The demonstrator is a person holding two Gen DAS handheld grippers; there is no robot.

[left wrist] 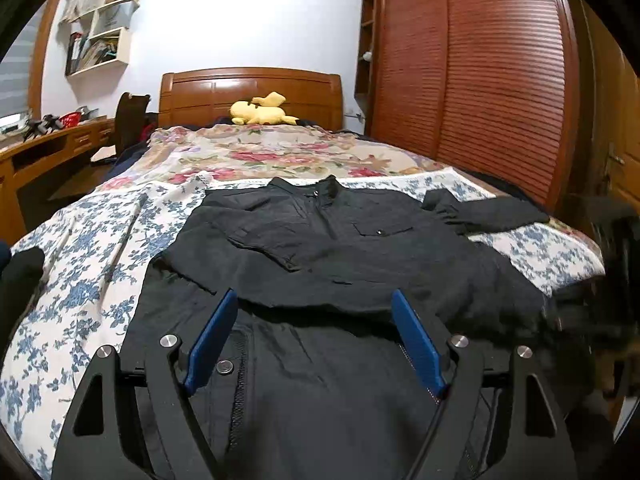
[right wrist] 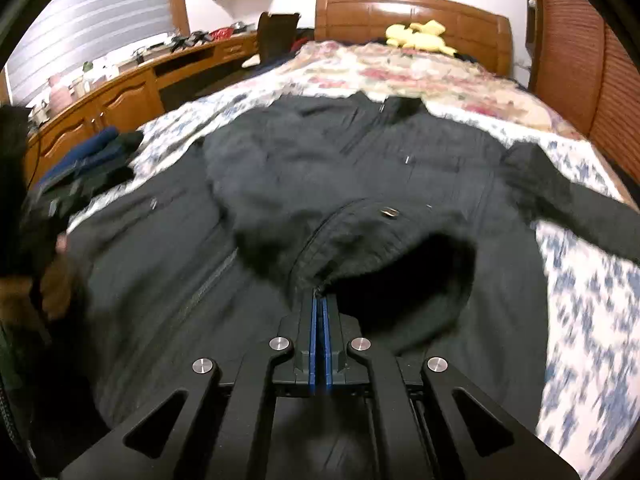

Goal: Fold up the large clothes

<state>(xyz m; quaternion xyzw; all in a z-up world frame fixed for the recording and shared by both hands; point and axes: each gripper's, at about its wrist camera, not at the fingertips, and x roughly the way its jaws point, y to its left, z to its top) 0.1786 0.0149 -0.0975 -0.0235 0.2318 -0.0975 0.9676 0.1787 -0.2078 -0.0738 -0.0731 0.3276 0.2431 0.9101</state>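
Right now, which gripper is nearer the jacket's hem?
Right. The right gripper is shut on the jacket's hem; the left gripper hovers open above the jacket, not touching.

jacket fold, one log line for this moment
left gripper open over jacket | right gripper shut on jacket hem | bed

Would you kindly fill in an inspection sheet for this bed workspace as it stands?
Surface: bed under a blue floral sheet.
Job's things: black jacket spread front up, one sleeve out sideways, front edge lifted.
Clutter: folded dark clothes on the bed's edge; yellow plush toy by the headboard.
Grippers: left gripper open above the jacket; right gripper shut on the jacket's zipper edge.
Cables: nothing seen.
Surroundings: wooden desk, wardrobe, wall shelves.
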